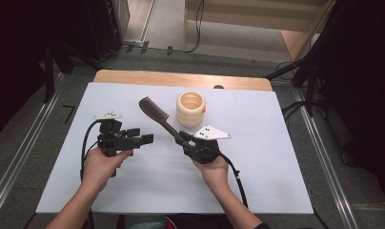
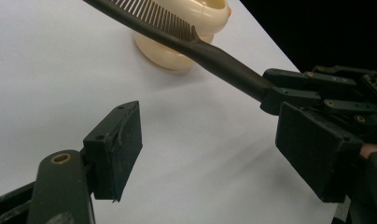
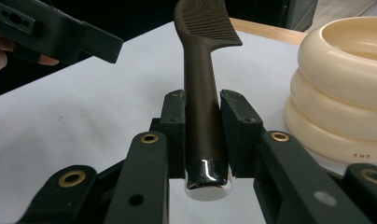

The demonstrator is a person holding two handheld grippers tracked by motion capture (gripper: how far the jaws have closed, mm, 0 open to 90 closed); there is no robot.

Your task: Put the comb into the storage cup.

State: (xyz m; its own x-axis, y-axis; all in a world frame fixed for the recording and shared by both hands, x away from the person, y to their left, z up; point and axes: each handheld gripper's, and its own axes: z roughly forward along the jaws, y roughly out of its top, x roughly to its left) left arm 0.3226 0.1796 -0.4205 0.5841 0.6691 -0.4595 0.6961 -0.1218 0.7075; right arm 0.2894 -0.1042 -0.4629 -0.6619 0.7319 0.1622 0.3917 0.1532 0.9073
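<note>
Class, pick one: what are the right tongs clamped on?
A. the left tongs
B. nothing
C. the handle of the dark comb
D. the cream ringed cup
C: the right tongs have both jaws pressed against the handle of the dark comb, beside the cream ringed cup.

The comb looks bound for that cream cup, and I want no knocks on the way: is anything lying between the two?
Nothing visible does. The right gripper holds the comb by its handle, and only bare white table separates its toothed end from the cream cup. The open left gripper sits off on the other side.
</note>
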